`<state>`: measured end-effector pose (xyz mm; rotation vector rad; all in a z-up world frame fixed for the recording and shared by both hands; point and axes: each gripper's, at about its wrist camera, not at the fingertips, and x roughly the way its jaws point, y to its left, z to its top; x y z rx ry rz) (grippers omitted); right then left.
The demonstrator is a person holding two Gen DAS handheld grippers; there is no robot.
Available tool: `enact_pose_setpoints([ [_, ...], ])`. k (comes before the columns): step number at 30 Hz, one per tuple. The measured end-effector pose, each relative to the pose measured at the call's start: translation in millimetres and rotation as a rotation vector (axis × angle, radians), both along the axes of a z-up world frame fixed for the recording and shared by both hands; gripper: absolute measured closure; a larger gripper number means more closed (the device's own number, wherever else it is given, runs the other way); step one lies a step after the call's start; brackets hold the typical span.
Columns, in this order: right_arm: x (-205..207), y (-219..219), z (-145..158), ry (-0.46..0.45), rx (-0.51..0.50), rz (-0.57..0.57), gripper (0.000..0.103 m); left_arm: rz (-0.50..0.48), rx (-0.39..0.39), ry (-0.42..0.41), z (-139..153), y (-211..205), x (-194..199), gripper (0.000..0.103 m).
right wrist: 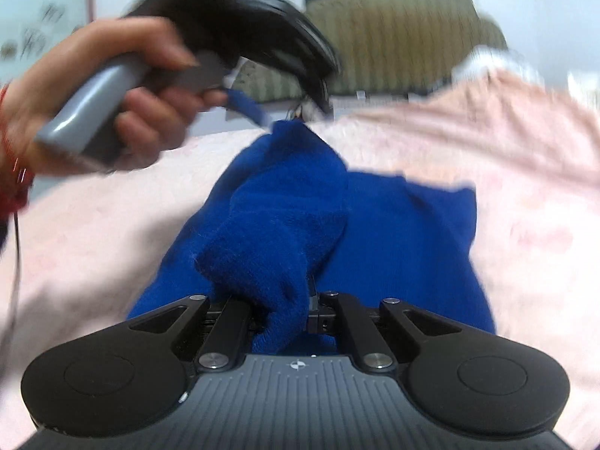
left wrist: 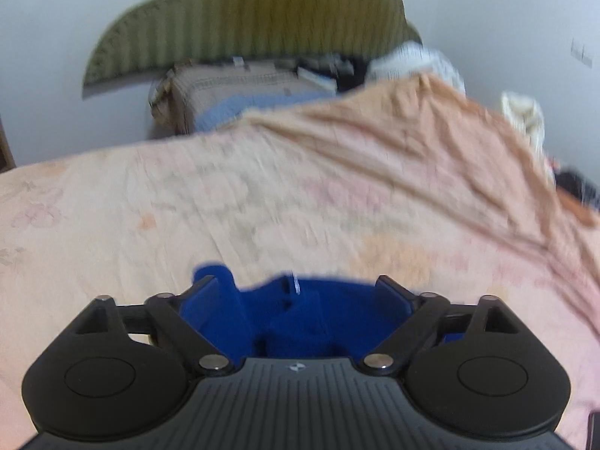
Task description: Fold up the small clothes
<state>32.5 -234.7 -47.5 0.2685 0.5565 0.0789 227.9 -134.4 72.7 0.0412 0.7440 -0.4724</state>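
the right gripper's (right wrist: 283, 311) fingers are drawn close together, pinching a thick bunched fold of a blue garment (right wrist: 318, 232). the left gripper's (left wrist: 296, 292) fingers stand wide apart with blue cloth lying loose between them, touching neither finger as far as the blurred left wrist view shows. the garment lies on a pale pink floral bedsheet (left wrist: 150, 206), one corner lifted toward the left gripper in the right wrist view. the person's left hand (right wrist: 112, 90) grips that gripper's grey handle. a striped olive headboard (left wrist: 255, 15) stands against the far wall, beyond a beige pillow (left wrist: 240, 86).
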Motion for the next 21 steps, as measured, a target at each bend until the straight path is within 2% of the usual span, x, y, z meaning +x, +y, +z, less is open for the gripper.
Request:
enact_pose_setpoints([
  [3,3,-24,-13,0.064,0.202,0.004,0.067,-0.008,-0.032,0.017,7,8,-2,0.012],
  [6,7,-43,-20,0.076,0.356,0.023,0.063,0.036,0.031,0.021,1,16,-11,0.012],
  [9,20,-55,-20,0.084,0.447,0.064,0.05,0.088,0.115,0.021,-17,24,-19,0.012],
  [11,31,-54,-17,0.096,0.442,0.091,0.046,0.088,0.121,0.033,-26,29,-22,0.012],
  [14,49,-51,-8,0.1,0.381,0.127,0.038,0.063,0.067,0.087,-29,24,-15,0.012],
  [17,58,-40,-3,0.098,0.333,0.146,0.029,-0.042,-0.021,0.18,-29,2,-5,0.012],
  [19,56,-35,2,0.09,0.314,0.159,0.023,-0.146,-0.082,0.223,-27,-17,-6,0.012],
  [21,56,-34,1,0.091,0.302,0.165,0.023,-0.244,-0.163,0.23,-19,-28,-13,0.012],
])
